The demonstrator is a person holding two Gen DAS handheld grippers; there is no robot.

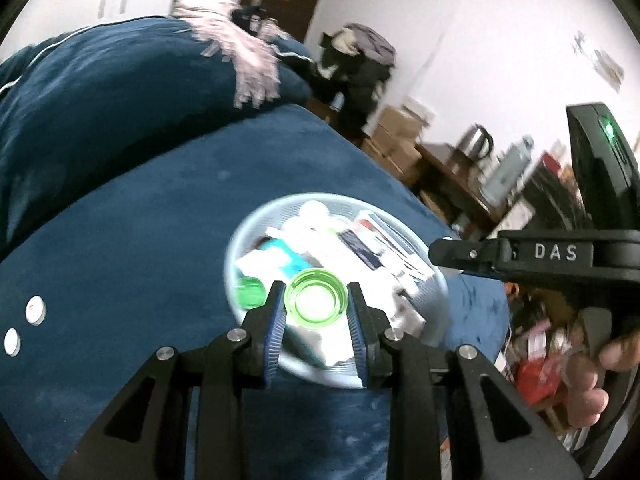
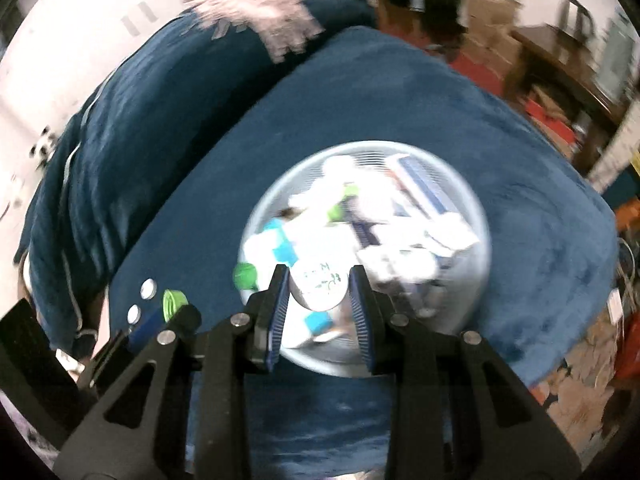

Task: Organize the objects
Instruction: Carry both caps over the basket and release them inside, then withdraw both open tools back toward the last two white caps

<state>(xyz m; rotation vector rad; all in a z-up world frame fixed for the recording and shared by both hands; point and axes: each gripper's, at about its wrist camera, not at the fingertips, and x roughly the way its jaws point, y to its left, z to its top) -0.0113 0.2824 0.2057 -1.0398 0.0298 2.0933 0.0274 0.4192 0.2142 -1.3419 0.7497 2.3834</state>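
A pale round mesh basket (image 1: 434, 280) (image 2: 476, 276) sits on a blue bed cover and holds several white, blue and teal boxes and bottles. My left gripper (image 1: 316, 300) is shut on a green bottle cap (image 1: 316, 300) and holds it over the basket's near side. My right gripper (image 2: 318, 290) is shut on a white bottle (image 2: 318, 286), held over the basket. A second green cap (image 1: 250, 294) (image 2: 245, 275) lies in the basket at its left edge. The left gripper with its green cap (image 2: 174, 304) shows at the lower left of the right wrist view.
Two small white round discs (image 1: 35, 310) (image 2: 147, 289) lie on the blue cover (image 1: 140, 240) left of the basket. A dark blue duvet (image 1: 100, 100) with a pink fringed scarf (image 1: 240, 52) is heaped behind. A wooden table (image 1: 452, 176) with a kettle and clutter stands to the right.
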